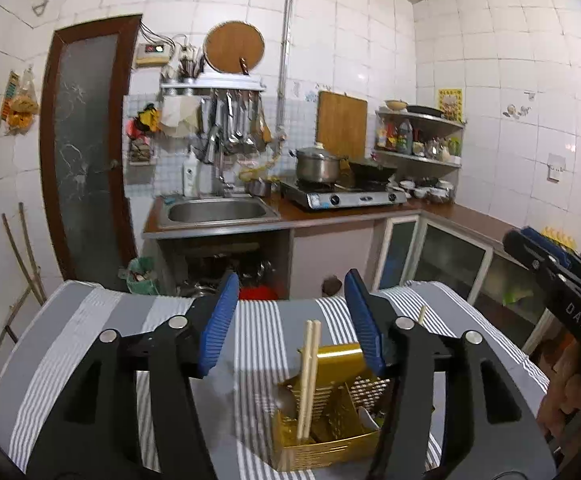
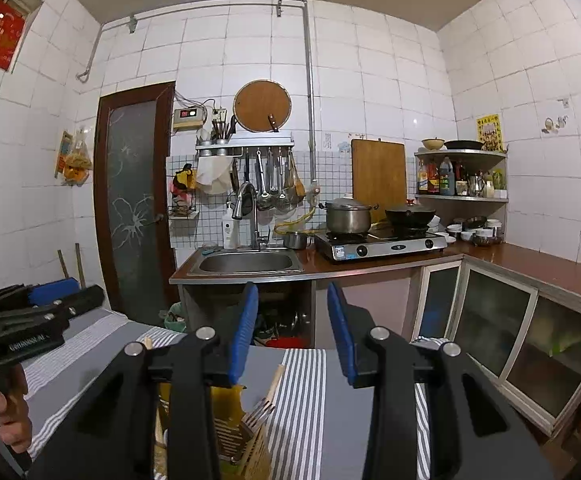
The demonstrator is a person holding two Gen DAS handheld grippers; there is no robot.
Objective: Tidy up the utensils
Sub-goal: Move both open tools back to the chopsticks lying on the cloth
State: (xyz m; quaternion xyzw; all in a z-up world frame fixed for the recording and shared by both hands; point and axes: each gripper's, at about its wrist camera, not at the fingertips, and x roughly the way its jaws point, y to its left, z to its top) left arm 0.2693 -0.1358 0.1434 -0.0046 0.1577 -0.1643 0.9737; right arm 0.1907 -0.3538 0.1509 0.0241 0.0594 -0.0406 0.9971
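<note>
A yellow slotted utensil caddy [image 1: 330, 412] stands on the grey striped cloth [image 1: 90, 340] of the table. A pair of wooden chopsticks [image 1: 308, 376] leans upright in it, with a spoon [image 1: 286, 400] beside them. My left gripper [image 1: 291, 280] hovers above the caddy, open, with nothing between its blue pads. In the right wrist view my right gripper [image 2: 292, 292] is also open and holds nothing. There the caddy [image 2: 226, 412] sits under its left finger, with a fork [image 2: 260, 410] and a chopstick tip [image 2: 276, 380] poking out. Each gripper shows at the edge of the other's view.
Beyond the table's far edge runs a counter with a sink [image 2: 246, 262], a gas stove [image 2: 378, 244] with a pot and a wok, and glass-door cabinets [image 2: 494, 320] along the right. A dark door [image 2: 134, 200] is on the left. A hand [image 2: 2, 412] holds the left gripper.
</note>
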